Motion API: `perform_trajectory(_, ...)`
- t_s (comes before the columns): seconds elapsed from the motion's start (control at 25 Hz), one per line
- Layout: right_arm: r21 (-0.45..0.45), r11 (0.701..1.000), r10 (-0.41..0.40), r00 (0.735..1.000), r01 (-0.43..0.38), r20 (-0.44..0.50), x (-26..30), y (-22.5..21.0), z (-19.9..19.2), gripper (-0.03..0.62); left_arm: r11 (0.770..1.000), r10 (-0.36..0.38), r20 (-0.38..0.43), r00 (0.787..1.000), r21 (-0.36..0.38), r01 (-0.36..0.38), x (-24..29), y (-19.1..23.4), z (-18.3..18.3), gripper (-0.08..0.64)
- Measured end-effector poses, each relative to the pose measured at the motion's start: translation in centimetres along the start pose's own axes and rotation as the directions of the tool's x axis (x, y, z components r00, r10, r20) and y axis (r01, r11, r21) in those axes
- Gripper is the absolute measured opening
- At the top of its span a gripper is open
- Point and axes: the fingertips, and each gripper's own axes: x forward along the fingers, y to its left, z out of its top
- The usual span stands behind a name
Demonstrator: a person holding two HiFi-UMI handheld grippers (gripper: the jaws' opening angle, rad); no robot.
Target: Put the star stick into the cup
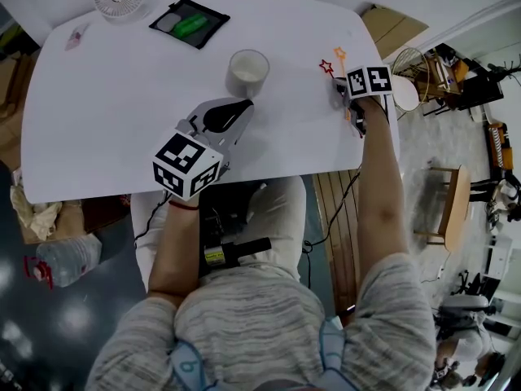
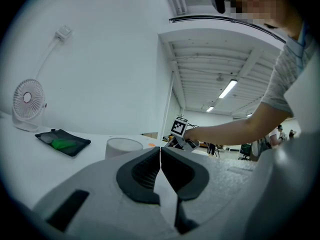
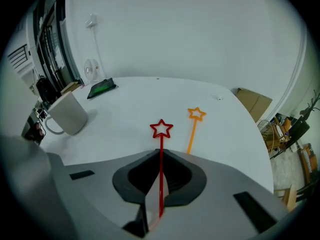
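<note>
Right gripper (image 3: 159,151) is clenched on the red star stick (image 3: 161,143), whose thin shaft is pinched in the seam between the jaws. Its long axis follows the gripper's own line. The tail runs back between the jaws toward me. The open star end pokes out just ahead of the tips and points straight forward over the white tabletop (image 3: 150,94). I cannot tell whether the star touches the surface.

Just to the right of the tips lies an orange star stick (image 3: 192,136), flat on the tabletop. It is nearly parallel to the red one, star end away from me and leaning slightly right.

The cup (image 3: 67,113) stands upright ahead and well off to the left.

My left gripper (image 2: 160,149) is clenched on nothing, with the cup ahead of it and slightly left.
</note>
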Motion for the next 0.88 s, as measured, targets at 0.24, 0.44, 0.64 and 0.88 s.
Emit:
perform_trajectory(0.24,0.007,1.000,0.003,0.999,-0.003,0.035,-0.9,0.4,1.0,0.020,1.000,0.007,-0.005,1.000,0.001,-0.007,-0.2,0.4,0.1,0.015)
perform_trajectory(0.44,0.058,0.992,0.088,0.943,-0.112,0.321,-6.4,3.2,6.6,0.020,1.000,0.010,-0.014,1.000,0.005,-0.010,-0.3,0.4,0.0,0.017)
perform_trajectory(0.64,0.064,0.957,0.178,0.748,-0.282,0.640,-13.6,7.9,12.6,0.020,1.000,0.005,-0.029,1.000,0.012,-0.005,-0.2,0.1,-0.2,0.017)
perform_trajectory(0.88,0.003,0.938,0.214,0.587,-0.347,0.781,-17.2,12.5,16.9,0.020,1.000,0.009,-0.039,0.999,0.023,-0.008,-0.4,-0.3,-0.2,0.015)
